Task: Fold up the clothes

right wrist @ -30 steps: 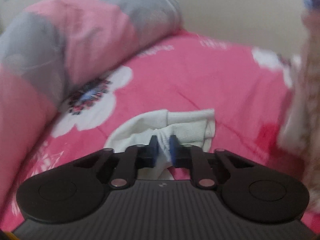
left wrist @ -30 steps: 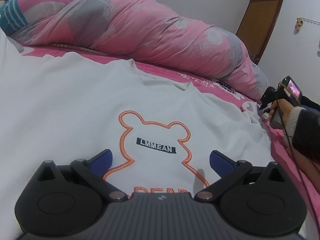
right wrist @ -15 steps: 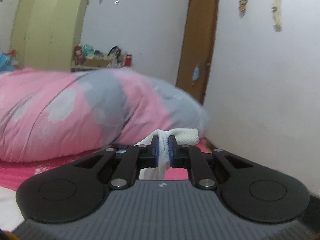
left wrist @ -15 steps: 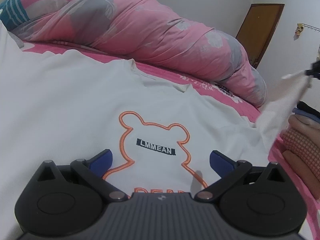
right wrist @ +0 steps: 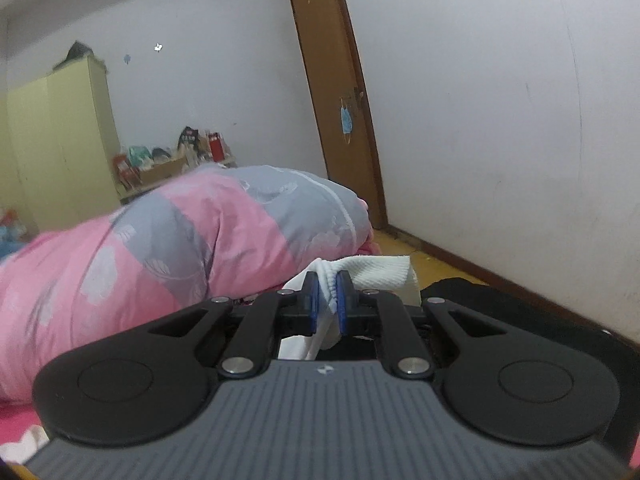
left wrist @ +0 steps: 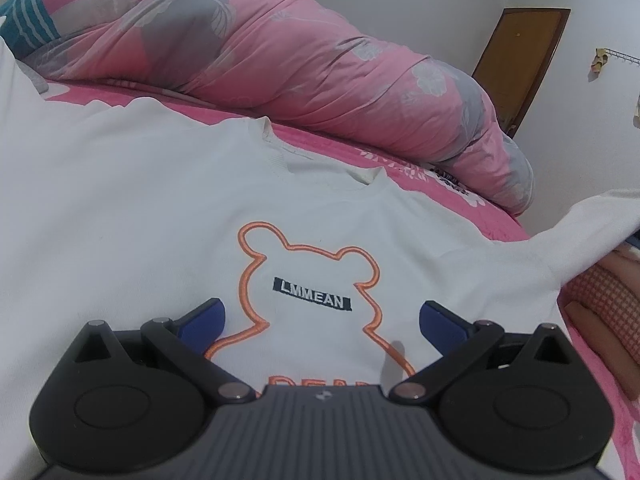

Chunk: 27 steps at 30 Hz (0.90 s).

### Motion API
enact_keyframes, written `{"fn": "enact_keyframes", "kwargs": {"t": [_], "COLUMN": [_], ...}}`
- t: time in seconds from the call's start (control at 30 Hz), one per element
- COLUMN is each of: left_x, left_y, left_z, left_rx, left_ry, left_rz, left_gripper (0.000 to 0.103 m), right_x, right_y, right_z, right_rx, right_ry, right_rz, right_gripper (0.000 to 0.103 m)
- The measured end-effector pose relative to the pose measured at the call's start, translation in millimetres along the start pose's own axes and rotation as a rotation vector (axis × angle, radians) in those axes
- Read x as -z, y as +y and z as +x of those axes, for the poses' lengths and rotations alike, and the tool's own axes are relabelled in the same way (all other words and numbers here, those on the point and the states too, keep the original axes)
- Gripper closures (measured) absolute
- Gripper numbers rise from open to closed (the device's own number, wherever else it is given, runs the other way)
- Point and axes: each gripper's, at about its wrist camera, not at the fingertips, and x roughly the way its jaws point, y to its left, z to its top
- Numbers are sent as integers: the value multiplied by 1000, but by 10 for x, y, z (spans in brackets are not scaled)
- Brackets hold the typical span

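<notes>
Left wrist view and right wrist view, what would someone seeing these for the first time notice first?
First the white sweatshirt spread on the pink bed sheet, its orange bear outline sitting between the open left gripper fingers. Behind it a rolled pink and grey duvet lies along the bed. In the right wrist view, the right gripper is shut on the sweatshirt's ribbed cuff, lifted off the bed.

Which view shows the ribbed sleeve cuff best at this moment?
The right wrist view: the sleeve cuff sits close up, bunched between the blue pads of the shut right gripper. The left wrist view shows only the lifted sleeve running off the right edge; its cuff is out of frame.
</notes>
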Motion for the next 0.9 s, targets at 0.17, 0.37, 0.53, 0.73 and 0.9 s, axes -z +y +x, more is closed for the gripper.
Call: {"fn": "enact_keyframes", "kwargs": {"t": [0.17,0.37,0.53,0.73,0.9], "left_x": [2,-4,-7,-7,-9], "left_y": [-1,-5,-3,15,32], "left_z": [-1,-4,-3,-10,-14], "left_rx": [-1,3,6,16,25], "left_ry": [0,-1,-3,-8,-12], "left_rz": [1,-4,-9,-23,-32], "left_gripper": [0,0,0,0,0], "right_x": [163,127,155,559,1207], "right_y": [-446,-520,136,1439,2117], "right_z": [87,-288,-829,-417,729], "right_rx": [-13,7,-106,-365,-342], "right_ry": [133,59,-15,238,567], "right_rz": [215,309,41,-256,-362], "right_gripper": [85,73,72,74,74]}}
